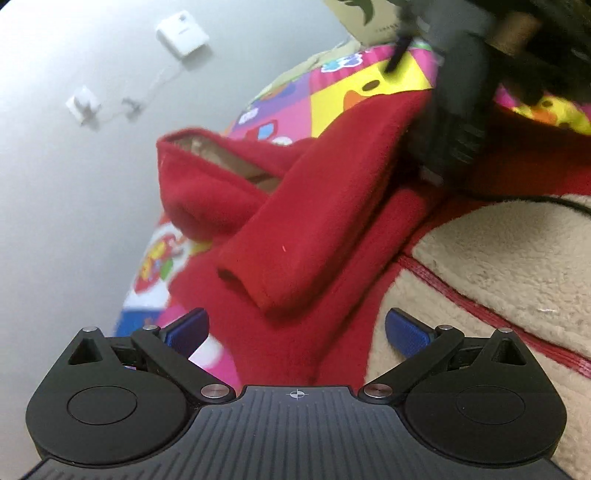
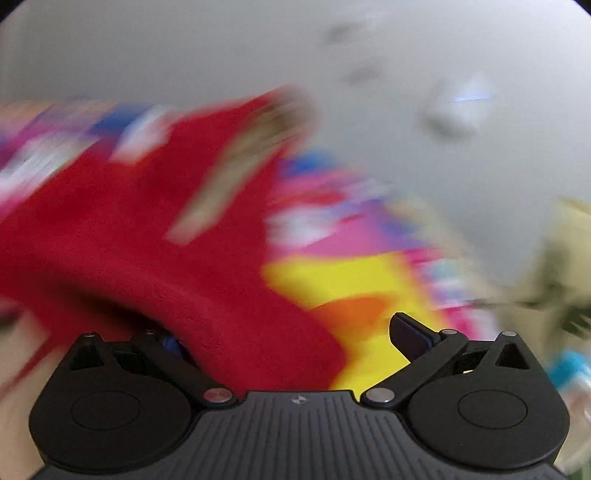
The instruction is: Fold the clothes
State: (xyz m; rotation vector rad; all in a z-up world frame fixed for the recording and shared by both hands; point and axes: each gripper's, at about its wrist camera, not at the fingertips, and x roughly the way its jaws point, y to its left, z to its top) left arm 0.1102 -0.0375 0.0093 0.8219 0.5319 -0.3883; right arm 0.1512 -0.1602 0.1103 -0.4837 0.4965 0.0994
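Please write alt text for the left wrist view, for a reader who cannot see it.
An open left claw hovers over a red fleece garment with cream lining, its sleeve folded across. A colourful play mat lies beneath, beside a grey wall.

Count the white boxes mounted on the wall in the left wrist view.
2. A larger white box sits near the top left; a smaller white box is lower left of it, with a thin cable between them. More may lie outside the frame.
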